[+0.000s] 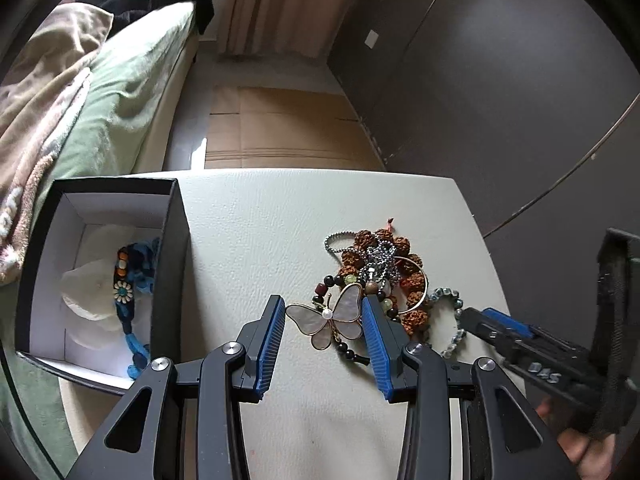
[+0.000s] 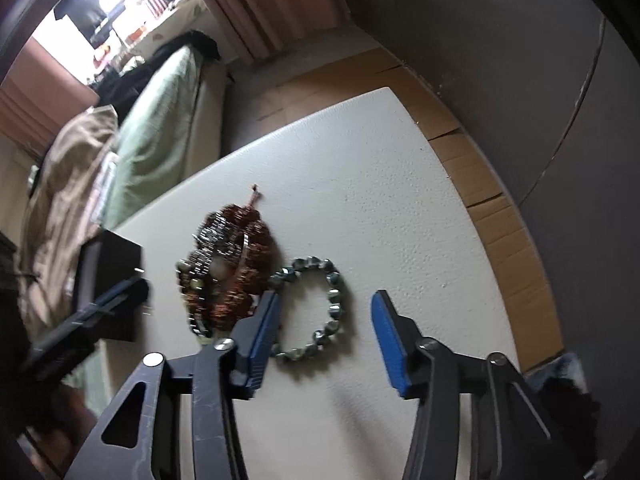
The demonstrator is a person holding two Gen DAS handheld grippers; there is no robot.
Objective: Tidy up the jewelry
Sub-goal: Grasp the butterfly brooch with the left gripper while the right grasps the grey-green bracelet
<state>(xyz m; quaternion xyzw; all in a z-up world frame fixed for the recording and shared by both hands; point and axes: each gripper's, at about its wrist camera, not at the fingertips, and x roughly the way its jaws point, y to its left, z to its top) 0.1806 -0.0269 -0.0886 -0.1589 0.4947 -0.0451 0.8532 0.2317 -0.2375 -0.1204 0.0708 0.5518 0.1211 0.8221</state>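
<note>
Jewelry sorting stands at an early stage on a pale bench, with one piece boxed and the rest still heaped outside. Inside the open black box at the bench's left edge lies a blue woven bracelet with a flower charm, resting on white padding; no other piece is visible in the box. The left gripper has its blue-padded jaws set at either side of a butterfly brooch of pale shell with a pearl at its centre, both pads touching its wing tips in what looks like a grip, though whether the brooch is clear of the bench cannot be told. Just behind it sits the tangle still to be sorted: a brown seed-bead bracelet, a silver ball chain, a thin gold bangle and a dark mixed-bead bracelet, all overlapping. Beside that heap lies a grey faceted-bead bracelet, flat on the bench. The right gripper hangs over it with jaws parted around the ring; the left pad is at its beads, the right pad stands clear, so nothing is gripped there yet. By this evidence, most of the work remains: brooch, grey bracelet and the knotted pile all await the box.
</note>
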